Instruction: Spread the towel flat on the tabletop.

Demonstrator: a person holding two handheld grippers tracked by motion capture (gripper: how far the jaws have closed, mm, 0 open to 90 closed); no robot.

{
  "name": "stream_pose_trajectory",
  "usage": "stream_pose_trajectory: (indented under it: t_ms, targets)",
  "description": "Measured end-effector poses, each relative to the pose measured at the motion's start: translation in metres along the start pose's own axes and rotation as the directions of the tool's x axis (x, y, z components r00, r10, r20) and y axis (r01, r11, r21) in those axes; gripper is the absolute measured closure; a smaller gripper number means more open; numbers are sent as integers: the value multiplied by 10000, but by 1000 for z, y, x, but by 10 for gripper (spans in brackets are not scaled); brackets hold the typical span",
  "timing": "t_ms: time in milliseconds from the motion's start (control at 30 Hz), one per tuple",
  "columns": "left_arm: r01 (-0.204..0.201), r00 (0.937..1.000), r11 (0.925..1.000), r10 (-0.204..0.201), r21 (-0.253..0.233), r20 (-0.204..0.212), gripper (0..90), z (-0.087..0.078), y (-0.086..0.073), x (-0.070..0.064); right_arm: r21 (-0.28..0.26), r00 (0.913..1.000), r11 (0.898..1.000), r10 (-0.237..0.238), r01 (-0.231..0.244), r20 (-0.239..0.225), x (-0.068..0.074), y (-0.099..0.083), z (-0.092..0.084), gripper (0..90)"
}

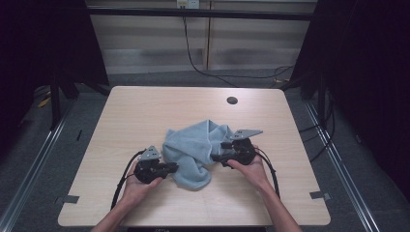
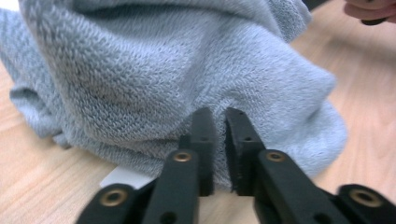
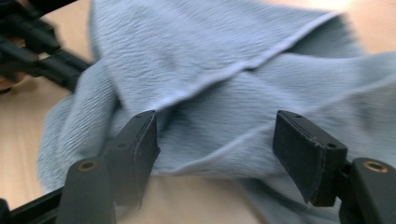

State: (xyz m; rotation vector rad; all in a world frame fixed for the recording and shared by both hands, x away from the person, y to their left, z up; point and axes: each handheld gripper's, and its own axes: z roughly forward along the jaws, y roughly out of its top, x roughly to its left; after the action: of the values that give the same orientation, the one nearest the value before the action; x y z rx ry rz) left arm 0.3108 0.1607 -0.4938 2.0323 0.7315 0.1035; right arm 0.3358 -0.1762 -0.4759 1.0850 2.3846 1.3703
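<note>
A light blue terry cloth (image 1: 193, 145) lies crumpled in the middle of the wooden table (image 1: 145, 106). My left gripper (image 1: 174, 167) is at its lower left edge. In the left gripper view its jaws (image 2: 219, 119) are pinched together on a fold of the cloth (image 2: 140, 70), and a white label (image 2: 123, 177) peeks out beneath. My right gripper (image 1: 215, 157) is at the cloth's right side. Its jaws (image 3: 215, 130) stand wide open, straddling a folded edge of the cloth (image 3: 210, 56) without pressing on it.
A round cable hole (image 1: 232, 100) sits in the table near the far edge. Black cables (image 1: 121, 179) trail from both grippers toward the near edge. The left gripper (image 3: 28, 42) shows at the upper left of the right gripper view.
</note>
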Motion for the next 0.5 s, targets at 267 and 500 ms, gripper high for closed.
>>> stream_pose_trajectory:
  t_ms: [267, 500]
  targets:
    - [223, 9983, 9981, -190, -578, 559, 853, -12, 5, 1, -111, 9956, 9980, 623, -617, 705, -23, -5, 1, 281]
    - [509, 9963, 9950, -447, -855, 731, 856, -19, 7, 2, 612, 9949, 9964, 524, -578, 862, -23, -7, 19, 605]
